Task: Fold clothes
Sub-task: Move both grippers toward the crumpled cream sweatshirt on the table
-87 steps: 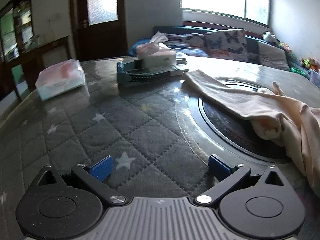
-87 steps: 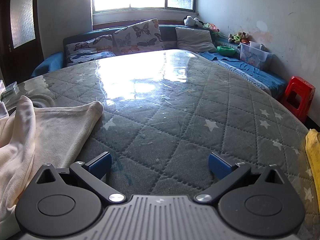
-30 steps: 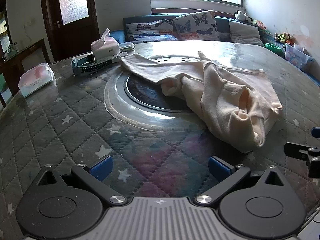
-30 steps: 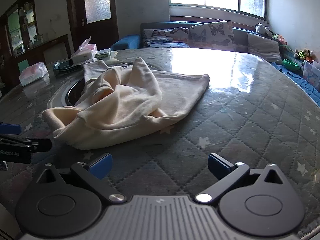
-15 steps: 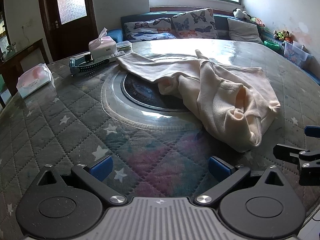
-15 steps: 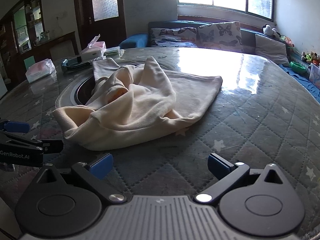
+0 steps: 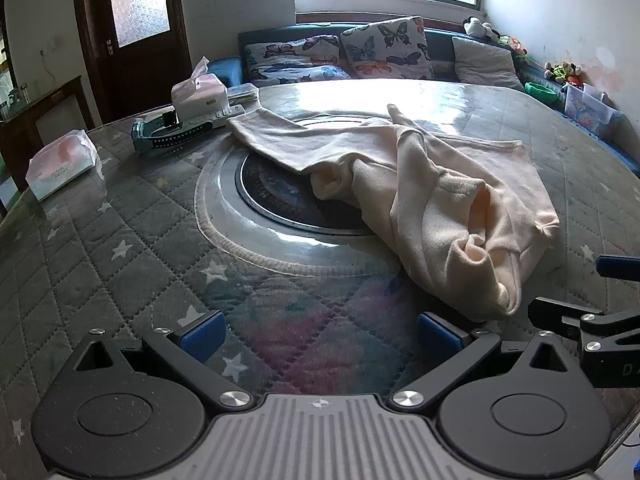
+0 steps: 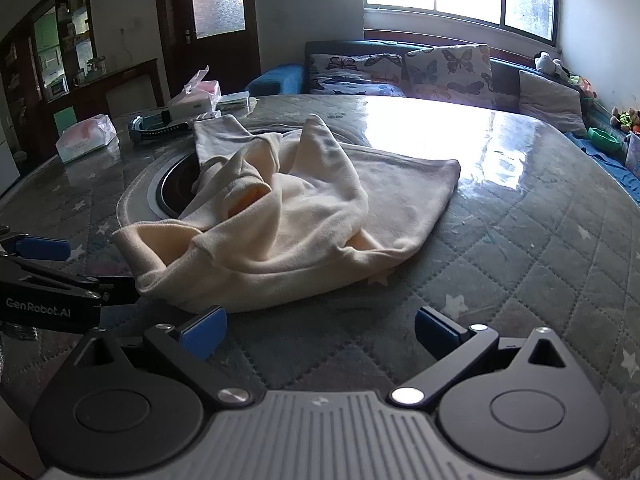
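A cream garment (image 7: 432, 196) lies crumpled on the round quilted table (image 7: 120, 248), partly over the dark central disc (image 7: 280, 196), one sleeve stretched toward the far left. In the right wrist view the same garment (image 8: 288, 216) is bunched just beyond my fingers. My left gripper (image 7: 320, 332) is open and empty, hovering near the table's front, the garment's nearest fold just right of its right pad. My right gripper (image 8: 318, 330) is open and empty too, its left pad almost at the garment's near hem. Each gripper shows at the other view's edge.
Two tissue packs (image 7: 62, 164) (image 7: 198, 94), and a teal tray (image 7: 172, 134) sit at the table's far left. A sofa with butterfly cushions (image 7: 384, 46) runs behind under the window. A dark door (image 7: 132, 36) and cabinet stand at left.
Both grippers have moved closer to the garment, which fills more of each view. The right gripper's fingers reach further into the left wrist view. The cloth itself has not moved.
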A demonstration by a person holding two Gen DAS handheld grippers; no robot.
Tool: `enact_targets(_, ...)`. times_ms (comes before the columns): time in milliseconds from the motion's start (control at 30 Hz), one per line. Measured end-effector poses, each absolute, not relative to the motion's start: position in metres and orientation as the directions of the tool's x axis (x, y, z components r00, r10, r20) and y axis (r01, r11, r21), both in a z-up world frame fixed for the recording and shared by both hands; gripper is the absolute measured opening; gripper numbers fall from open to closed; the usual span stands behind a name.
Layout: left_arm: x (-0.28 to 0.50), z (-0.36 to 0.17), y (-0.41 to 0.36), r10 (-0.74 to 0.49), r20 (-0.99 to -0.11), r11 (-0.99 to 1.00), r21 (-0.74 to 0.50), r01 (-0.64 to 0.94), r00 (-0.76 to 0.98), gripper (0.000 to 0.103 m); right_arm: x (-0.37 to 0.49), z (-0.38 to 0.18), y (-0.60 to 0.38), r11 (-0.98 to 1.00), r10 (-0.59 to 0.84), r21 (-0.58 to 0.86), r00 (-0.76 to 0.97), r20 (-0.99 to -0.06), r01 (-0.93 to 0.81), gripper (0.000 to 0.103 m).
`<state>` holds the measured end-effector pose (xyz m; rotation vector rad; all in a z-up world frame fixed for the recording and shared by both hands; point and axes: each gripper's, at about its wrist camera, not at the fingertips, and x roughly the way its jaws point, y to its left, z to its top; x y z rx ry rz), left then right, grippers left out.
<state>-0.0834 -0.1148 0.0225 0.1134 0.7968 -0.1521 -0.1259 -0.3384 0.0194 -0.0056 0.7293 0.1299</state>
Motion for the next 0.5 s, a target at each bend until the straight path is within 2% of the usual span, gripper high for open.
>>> enact_targets(500,-0.073,0.026,-0.117,-0.099,-0.725,0.982,0.038,0.183,0.682,0.103,-0.114,0.024,-0.335,0.99,0.134,0.049,0.737,-0.663,-0.136,0.098)
